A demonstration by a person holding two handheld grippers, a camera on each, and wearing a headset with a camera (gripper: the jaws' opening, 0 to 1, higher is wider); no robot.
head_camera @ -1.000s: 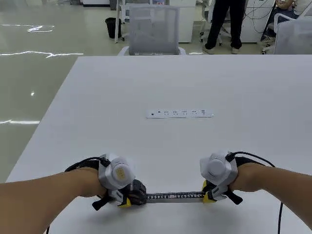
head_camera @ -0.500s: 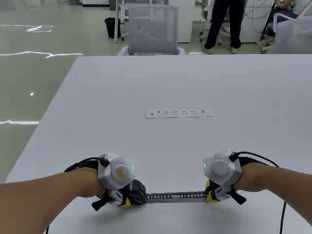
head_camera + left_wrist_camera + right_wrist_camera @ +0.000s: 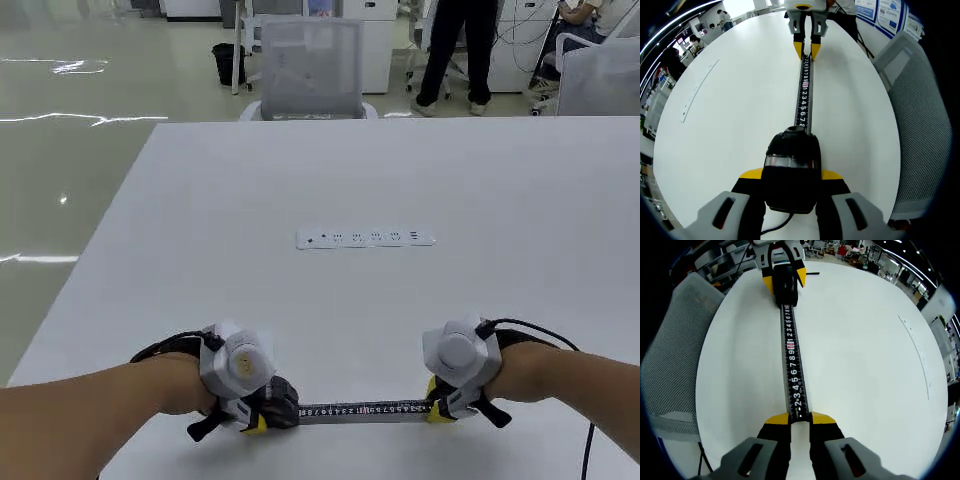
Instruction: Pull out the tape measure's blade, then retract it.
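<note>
Left tongs (image 3: 792, 175) are pinched on the black tape measure case (image 3: 792, 165), at the near left of the white desk (image 3: 350, 160). Right tongs (image 3: 800, 418) pinch the tip of the blade (image 3: 791, 360) at the near right. We note the blade is drawn out straight between the two, with numerals rising from the right tongs toward the case and one mark in red. A white power strip (image 3: 366, 239) lies farther off, mid-desk.
</note>
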